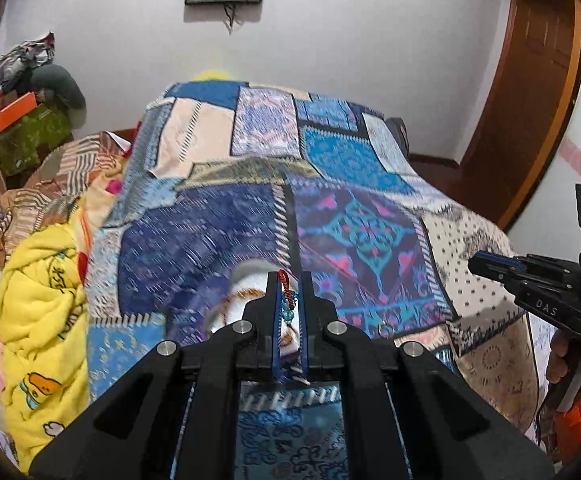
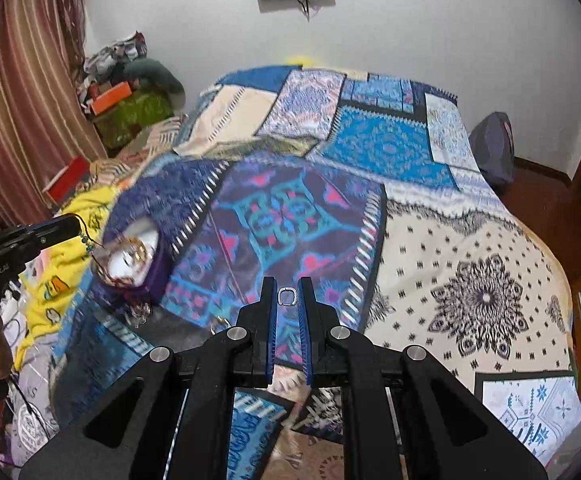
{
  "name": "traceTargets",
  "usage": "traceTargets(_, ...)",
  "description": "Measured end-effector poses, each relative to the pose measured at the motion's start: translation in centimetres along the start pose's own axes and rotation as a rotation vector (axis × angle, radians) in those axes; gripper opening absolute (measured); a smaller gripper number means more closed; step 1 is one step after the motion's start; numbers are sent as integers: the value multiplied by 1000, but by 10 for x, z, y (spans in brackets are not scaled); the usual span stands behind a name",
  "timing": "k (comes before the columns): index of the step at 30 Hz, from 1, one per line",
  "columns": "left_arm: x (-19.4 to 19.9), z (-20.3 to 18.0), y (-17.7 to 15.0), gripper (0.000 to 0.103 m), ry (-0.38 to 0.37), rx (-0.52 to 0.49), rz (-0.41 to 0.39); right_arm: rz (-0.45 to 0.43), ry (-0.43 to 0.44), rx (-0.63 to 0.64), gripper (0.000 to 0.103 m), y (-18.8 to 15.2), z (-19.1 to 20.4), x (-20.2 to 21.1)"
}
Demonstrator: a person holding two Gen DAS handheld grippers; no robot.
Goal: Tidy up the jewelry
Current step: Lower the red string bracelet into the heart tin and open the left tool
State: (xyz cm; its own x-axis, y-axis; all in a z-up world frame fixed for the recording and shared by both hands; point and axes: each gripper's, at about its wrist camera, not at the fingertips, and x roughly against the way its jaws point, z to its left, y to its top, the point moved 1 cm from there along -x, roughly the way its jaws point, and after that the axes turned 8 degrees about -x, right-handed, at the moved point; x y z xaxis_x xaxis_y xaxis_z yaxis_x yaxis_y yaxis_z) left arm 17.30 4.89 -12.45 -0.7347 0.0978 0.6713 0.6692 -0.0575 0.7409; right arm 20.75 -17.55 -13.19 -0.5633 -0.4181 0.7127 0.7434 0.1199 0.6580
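My left gripper [image 1: 289,278] is shut on a thin red cord with teal beads [image 1: 288,306], which hangs between its blue pads. Just beyond it lies a blurred purple jewelry box [image 1: 244,280] with white lining. In the right wrist view the left gripper [image 2: 72,224] is at the left, and the cord [image 2: 87,241] trails down to the open box [image 2: 130,262], which holds gold pieces. My right gripper [image 2: 286,282] is over the bed's middle, nearly shut, with a small silver ring [image 2: 286,296] sharp between its tips. The right gripper [image 1: 475,266] also shows at the right edge.
A patchwork bedspread [image 2: 430,240] covers the bed. A yellow blanket [image 1: 38,300] is bunched at its left side, with clothes and an orange box [image 1: 14,112] piled beyond. A wooden door [image 1: 530,100] stands at the right, and a dark bag [image 2: 492,152] lies on the floor.
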Motion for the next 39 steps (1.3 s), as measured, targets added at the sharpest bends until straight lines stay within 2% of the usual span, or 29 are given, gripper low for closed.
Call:
traceTargets(8,16,23,15,6,19,23,-69,-33,61,27,9,12,33,-1)
traceTargets(16,15,35,22,6,9,13,-89,-39,143,72,9,18,77,-15)
traceTargets(27,-20,36,-4,6,-29,-9,18,25,208,110,9,17,110,-49)
traceTargets(39,-47,32,-28,6,-72,-42,98,127,212,134,9,4,122,-81)
